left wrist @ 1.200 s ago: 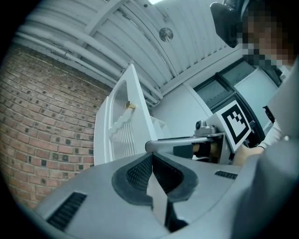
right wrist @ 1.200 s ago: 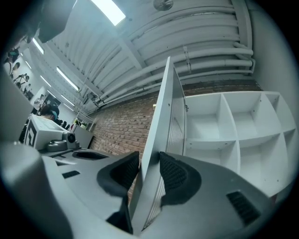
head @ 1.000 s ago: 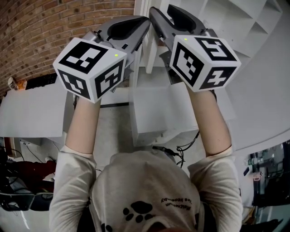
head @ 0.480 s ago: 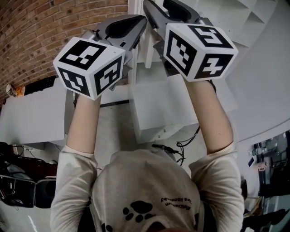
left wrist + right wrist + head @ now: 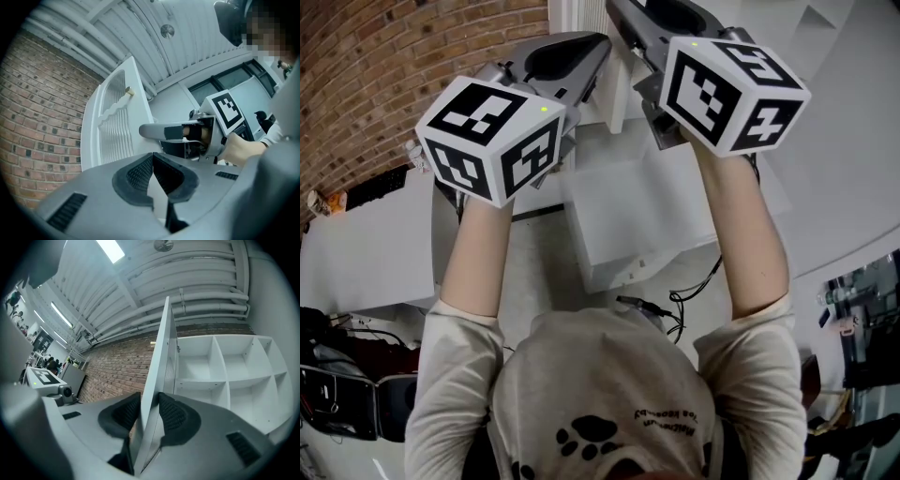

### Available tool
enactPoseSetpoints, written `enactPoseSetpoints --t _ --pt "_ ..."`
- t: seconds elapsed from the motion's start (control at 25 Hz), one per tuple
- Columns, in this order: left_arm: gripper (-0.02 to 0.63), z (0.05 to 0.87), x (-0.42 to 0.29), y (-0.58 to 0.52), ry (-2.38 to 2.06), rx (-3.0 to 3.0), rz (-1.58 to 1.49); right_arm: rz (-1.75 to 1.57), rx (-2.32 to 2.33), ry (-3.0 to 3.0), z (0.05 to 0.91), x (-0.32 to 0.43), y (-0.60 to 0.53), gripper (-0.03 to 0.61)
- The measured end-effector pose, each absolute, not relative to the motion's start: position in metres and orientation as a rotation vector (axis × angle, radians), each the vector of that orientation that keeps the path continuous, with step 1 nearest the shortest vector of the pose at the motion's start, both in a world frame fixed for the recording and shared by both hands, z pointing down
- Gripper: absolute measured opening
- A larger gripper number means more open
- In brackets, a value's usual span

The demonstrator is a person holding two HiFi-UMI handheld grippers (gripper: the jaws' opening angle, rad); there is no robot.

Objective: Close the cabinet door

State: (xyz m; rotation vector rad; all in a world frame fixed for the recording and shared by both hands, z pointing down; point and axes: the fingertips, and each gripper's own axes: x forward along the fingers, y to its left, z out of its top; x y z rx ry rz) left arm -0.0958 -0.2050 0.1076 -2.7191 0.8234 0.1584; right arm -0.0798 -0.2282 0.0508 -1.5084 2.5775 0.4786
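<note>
Left gripper view shows the brick wall (image 5: 42,117) at far left and, beside it, the white cabinet door (image 5: 117,126) standing open, its slatted face and small knob (image 5: 127,92) turned toward the camera. The left gripper (image 5: 151,157) hangs near that face with its jaws together on nothing. To the right, the right gripper (image 5: 149,401) has just been closing its jaws, and its pads now pinch the door's free edge between them. Beyond that edge, at far right, stand the cabinet's open shelves (image 5: 225,366). The step in hand looks like securing the grip before the swing. Done well, the pinch should stay firm but not twisting, the hand should follow the door's arc about its hinges toward the shelves, and the jaws should let go before they get trapped against the frame, with the closed left gripper pushing the face home.
</note>
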Motion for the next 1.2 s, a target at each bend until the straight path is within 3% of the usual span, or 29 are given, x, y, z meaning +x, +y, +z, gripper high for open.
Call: enactPoseSetpoints --t 1.2 --pt "0.011 0.120 -0.029 -0.221 0.748 -2.761 0.165 0.454 -1.483 2.650 0.051 0.011 -0.242 0.104"
